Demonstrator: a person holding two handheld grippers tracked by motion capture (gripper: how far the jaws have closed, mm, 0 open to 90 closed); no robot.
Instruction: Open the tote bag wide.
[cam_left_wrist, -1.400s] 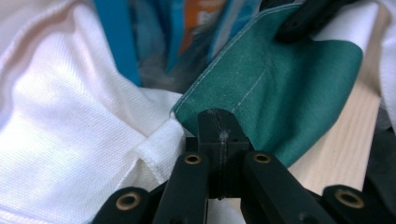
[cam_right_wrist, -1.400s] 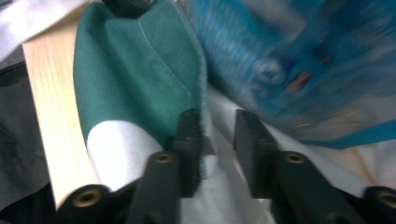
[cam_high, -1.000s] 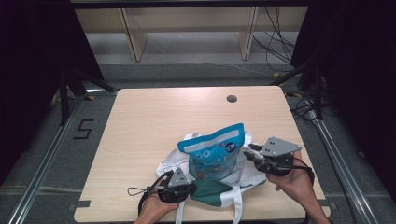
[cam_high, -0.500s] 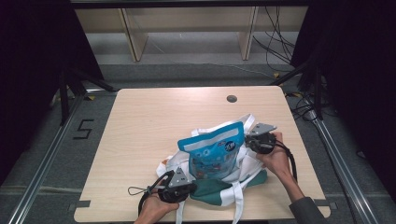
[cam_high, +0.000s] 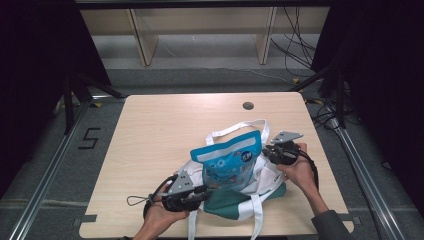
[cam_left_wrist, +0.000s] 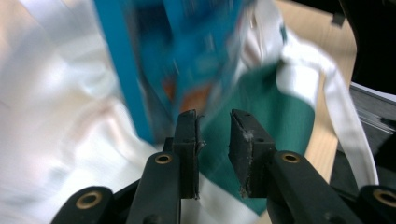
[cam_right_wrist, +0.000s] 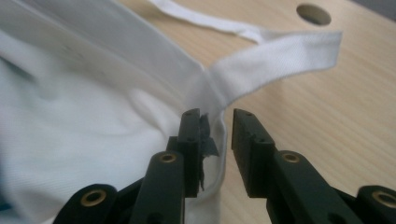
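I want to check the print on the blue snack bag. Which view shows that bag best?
The high view: the blue snack bag stands sharp and whole in the white and green tote bag. The left gripper view shows it close but blurred. The right gripper view looks at the tote's white cloth and strap instead.

We see a blue pouch (cam_high: 231, 162) with white print, a white-and-green tote bag (cam_high: 240, 197) with white straps, and a pale wood-grain tabletop (cam_high: 165, 130).
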